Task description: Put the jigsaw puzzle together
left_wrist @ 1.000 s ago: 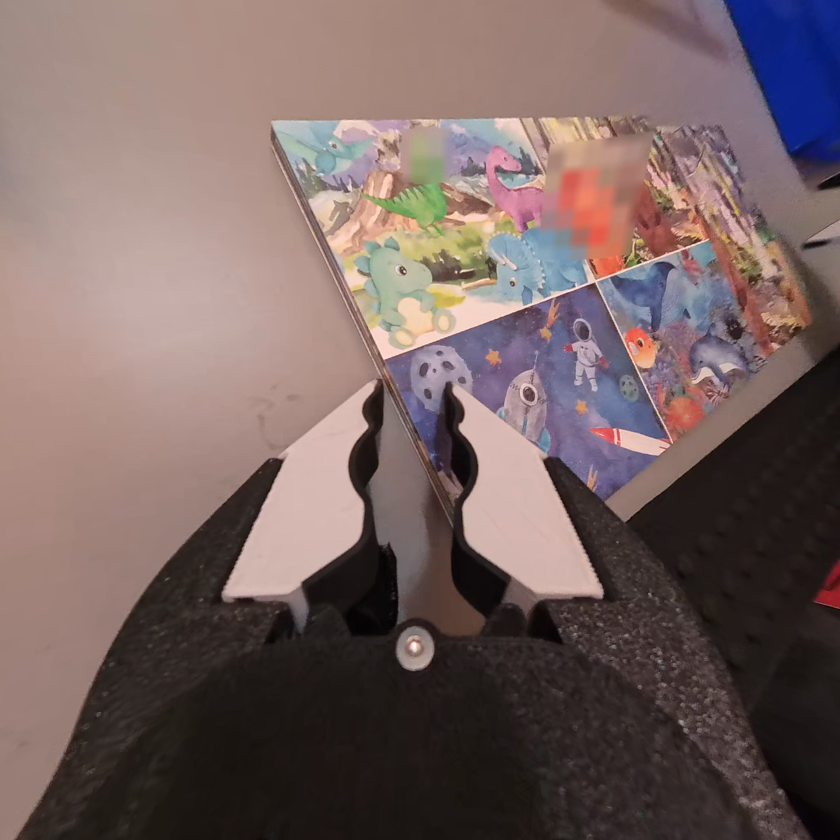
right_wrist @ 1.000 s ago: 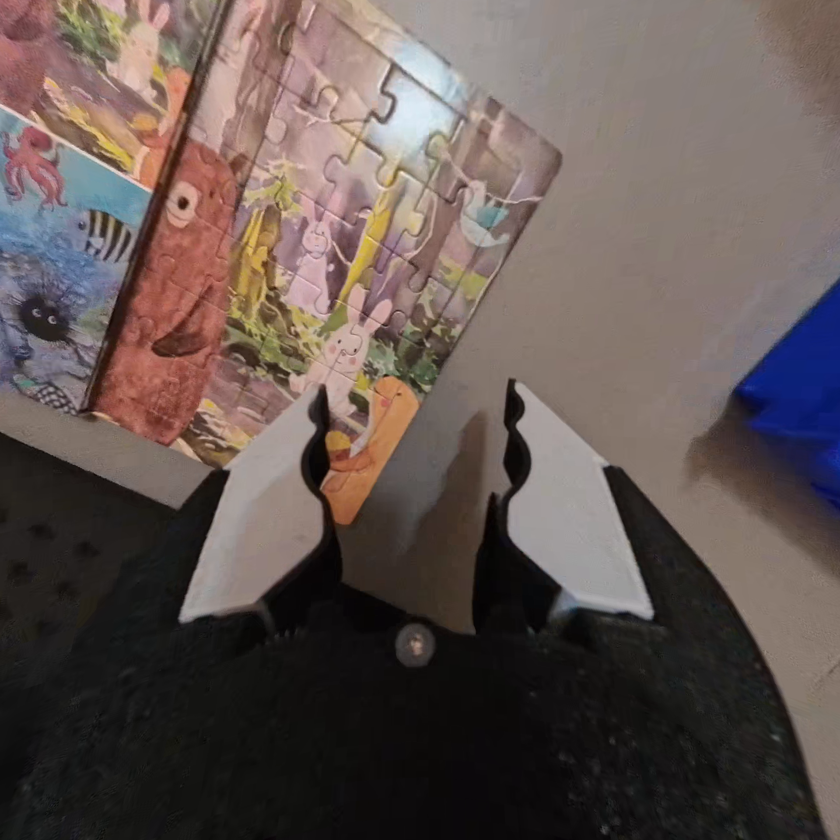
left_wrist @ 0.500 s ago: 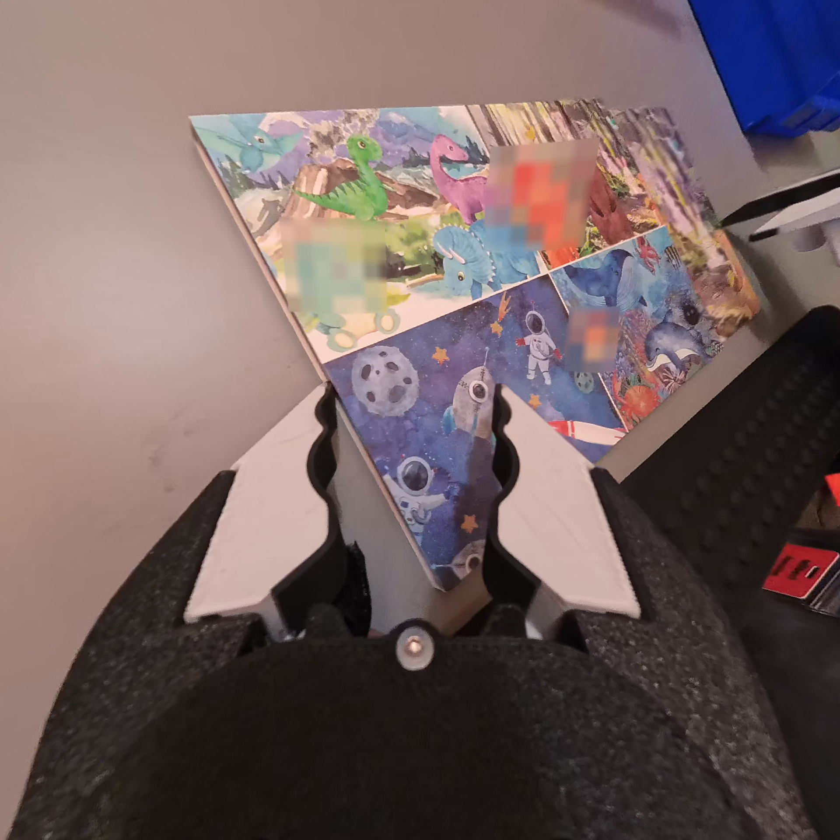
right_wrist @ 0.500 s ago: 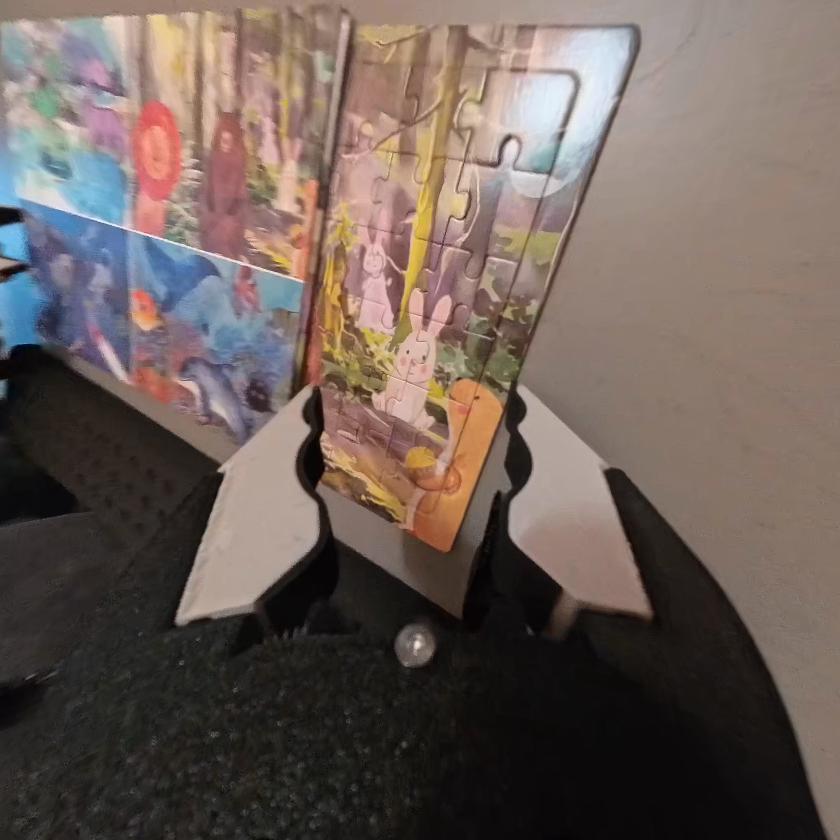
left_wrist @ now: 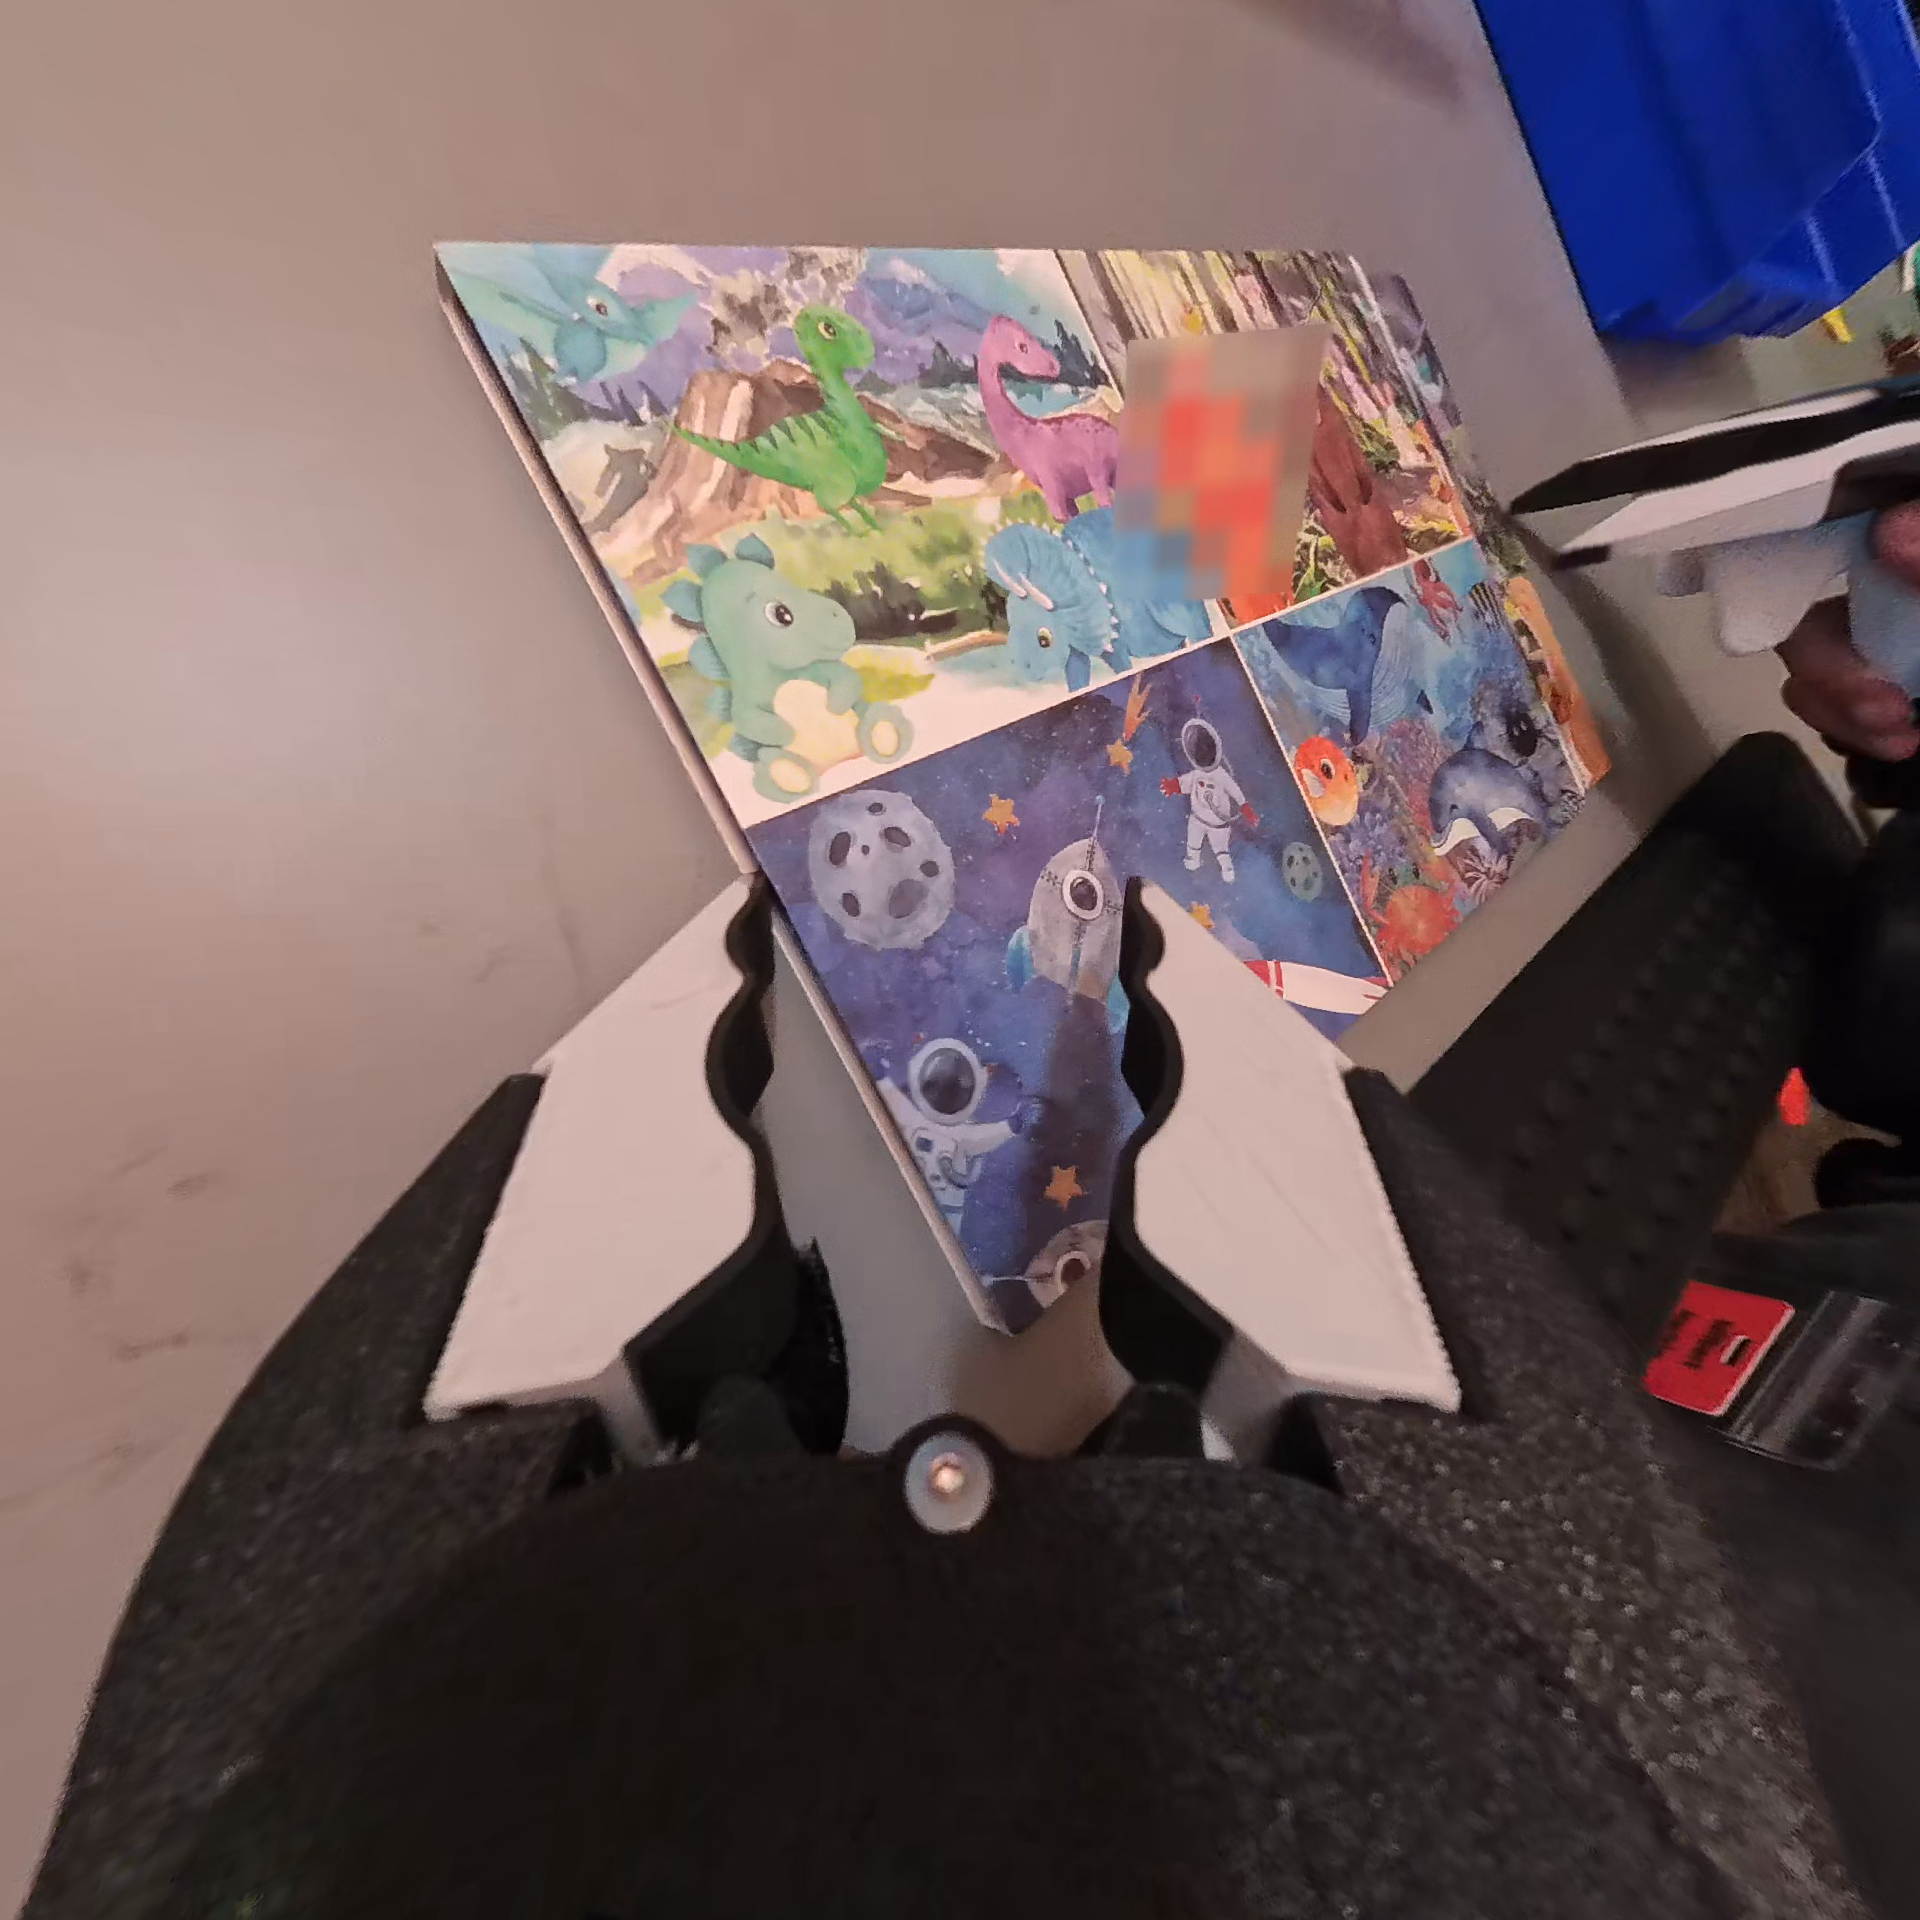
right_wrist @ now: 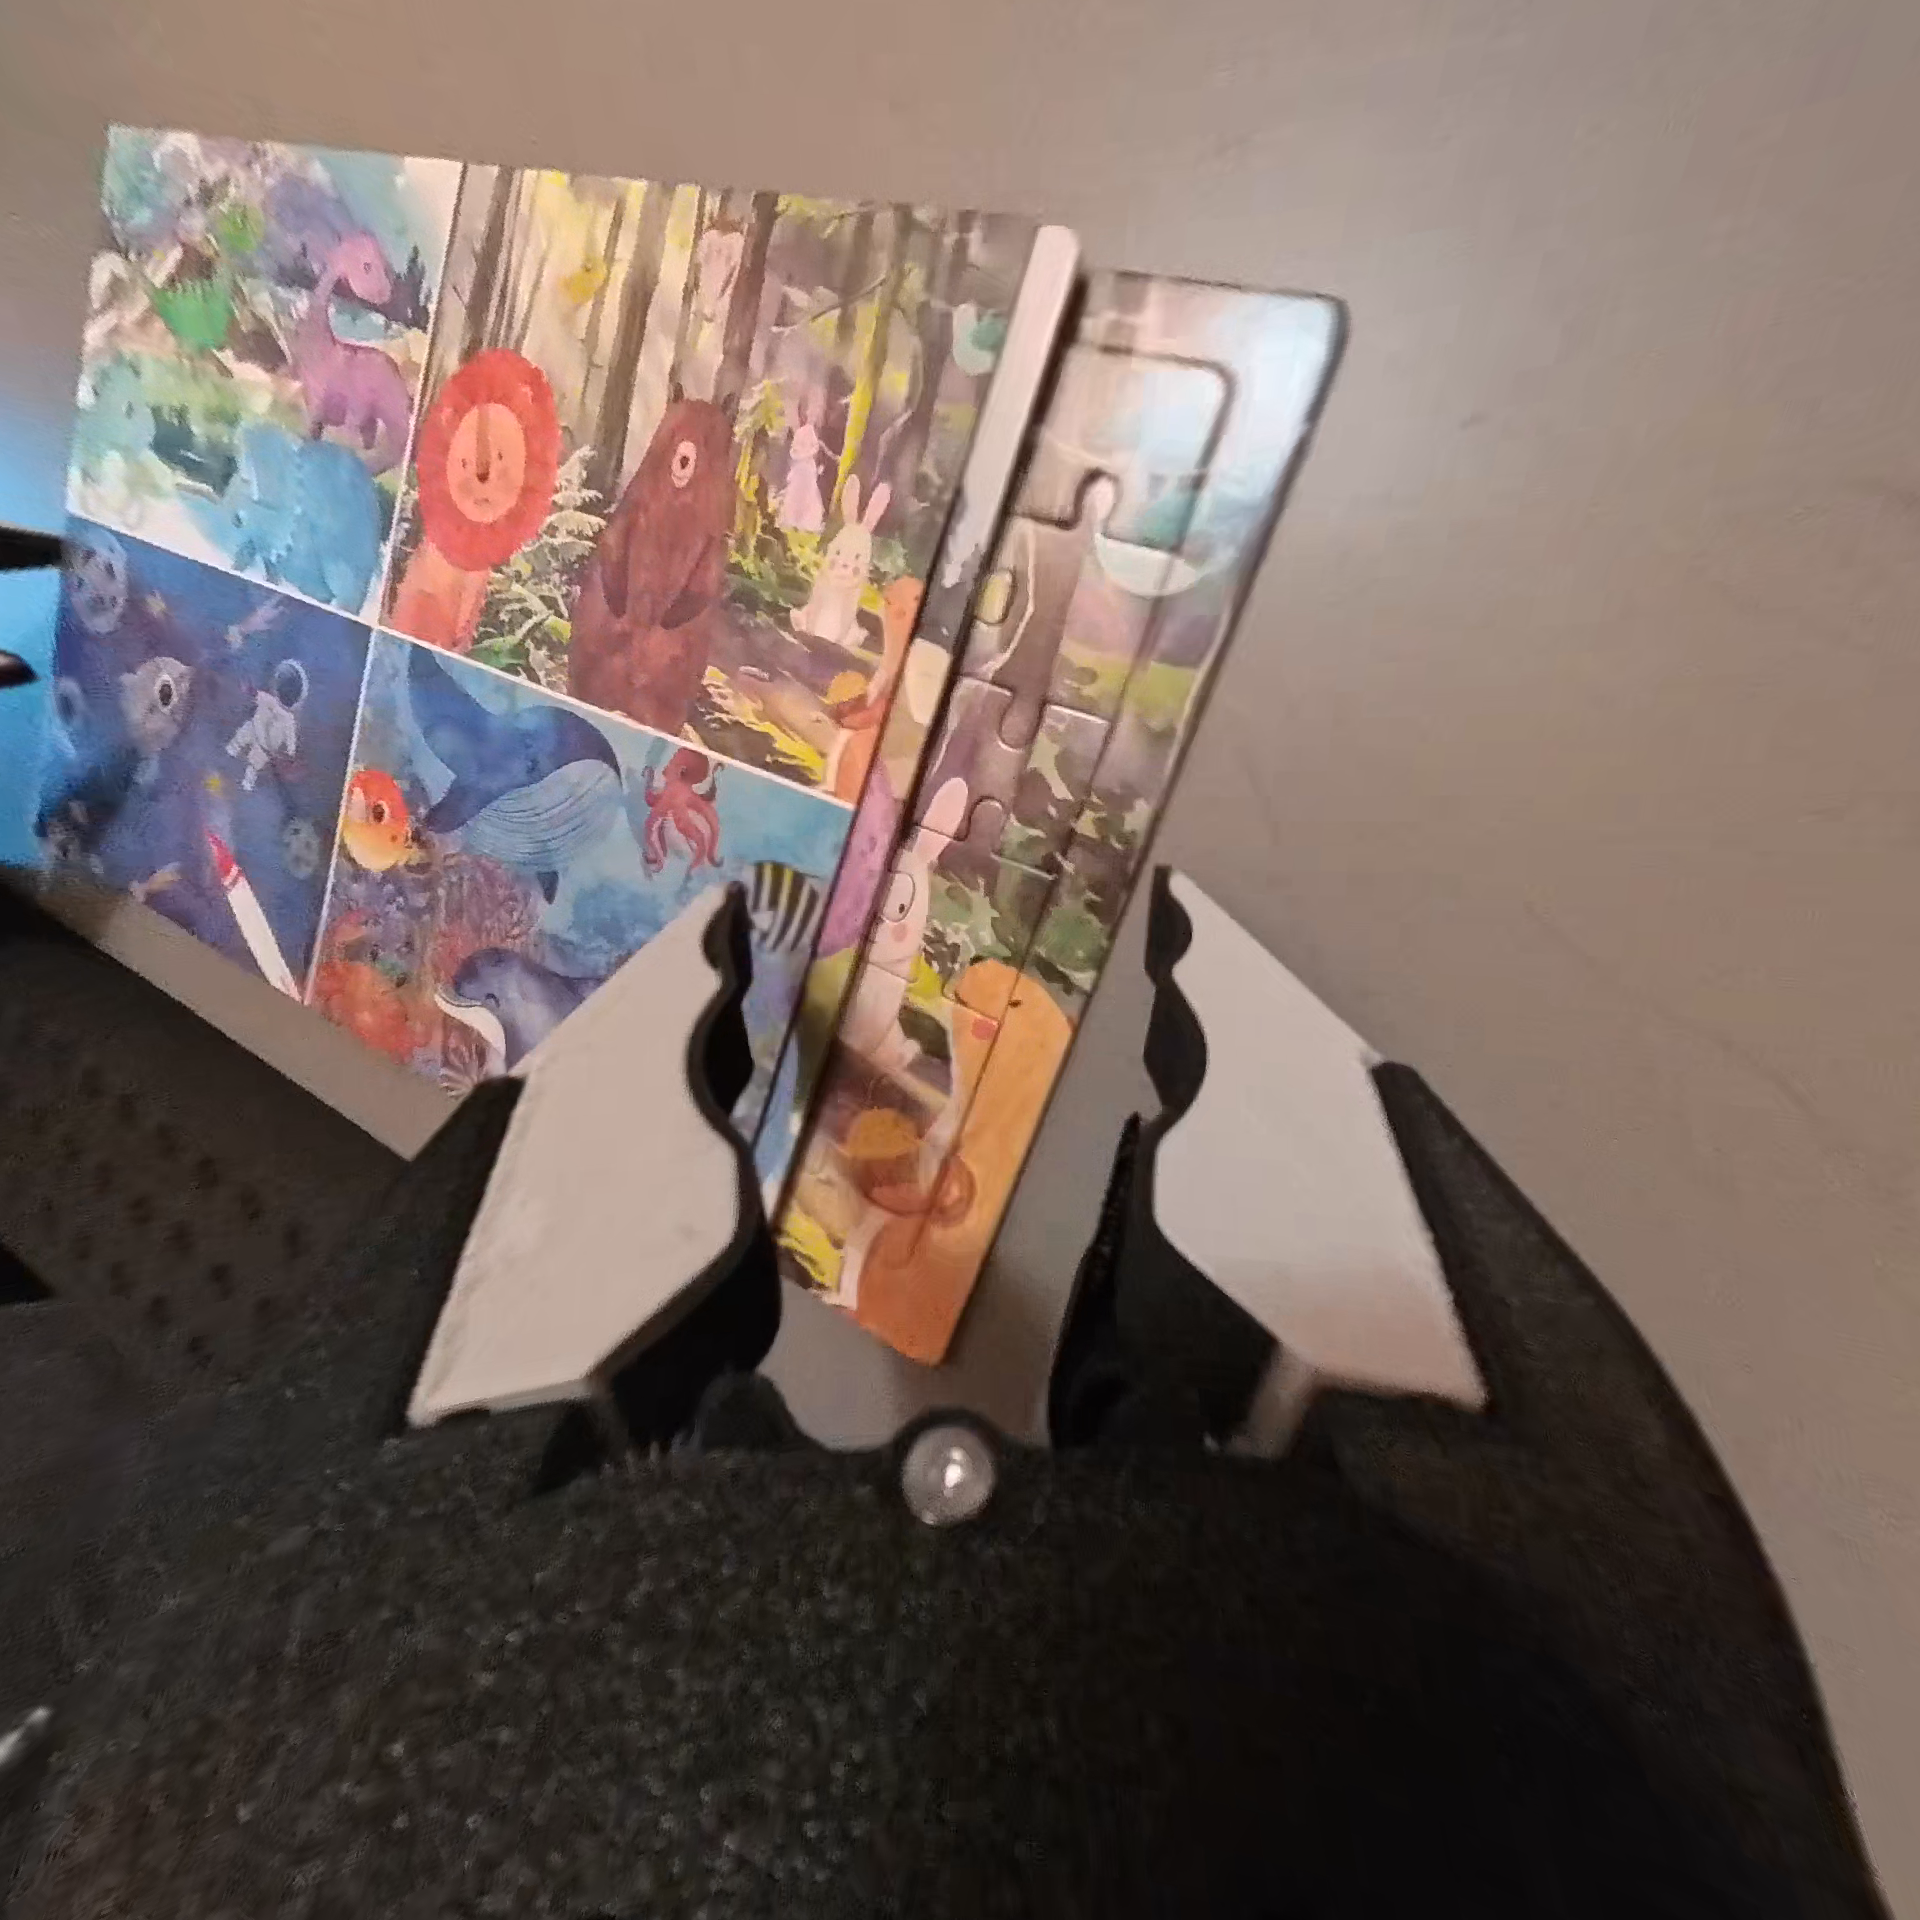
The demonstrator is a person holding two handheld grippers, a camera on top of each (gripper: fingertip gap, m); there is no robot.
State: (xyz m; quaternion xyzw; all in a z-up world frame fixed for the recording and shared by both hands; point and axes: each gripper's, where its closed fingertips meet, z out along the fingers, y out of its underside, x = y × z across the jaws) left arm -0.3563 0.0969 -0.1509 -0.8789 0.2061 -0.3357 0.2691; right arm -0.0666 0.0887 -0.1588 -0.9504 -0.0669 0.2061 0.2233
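Note:
A flat puzzle box (left_wrist: 935, 582) printed with dinosaur, forest, space and sea pictures lies on the grey table (left_wrist: 260, 623). My left gripper (left_wrist: 940, 894) is open, its fingers either side of the box's near corner and not touching it. In the right wrist view the box (right_wrist: 582, 582) overlaps the left side of an assembled forest jigsaw (right_wrist: 1122, 665). My right gripper (right_wrist: 951, 894) is open with the jigsaw's near corner between its fingers. It also shows in the left wrist view (left_wrist: 1714, 488), beside the box's far right end.
A blue bin (left_wrist: 1714, 156) stands at the back right. A black dimpled foam mat (left_wrist: 1610, 987) runs along the table's near edge and also shows in the right wrist view (right_wrist: 156, 1091). A red-labelled object (left_wrist: 1714, 1340) lies on it.
My left gripper has opened from its close hold on the box edge. My right gripper has swung round and moved in until the jigsaw's corner lies between its fingers.

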